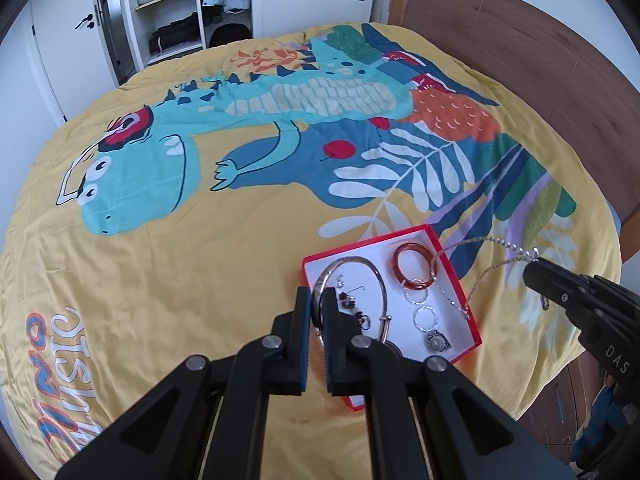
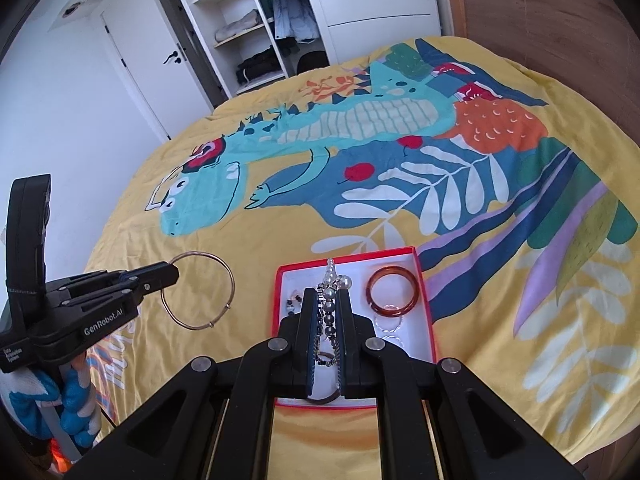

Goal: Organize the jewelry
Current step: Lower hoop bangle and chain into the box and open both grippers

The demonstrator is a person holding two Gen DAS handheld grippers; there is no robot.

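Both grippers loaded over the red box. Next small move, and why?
Probably carry the left gripper sideways and set its thin metal bangle on the yellow bedspread. It already hangs clear of the red box, while the right gripper holds the silver chain necklace above the box.

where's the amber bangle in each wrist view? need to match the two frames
Left wrist: amber bangle lies right of centre, in the far right corner of the red box.
Right wrist: amber bangle lies right of centre, in the box's far right corner.
Shared landmark: the blue dinosaur print on the yellow bedspread.
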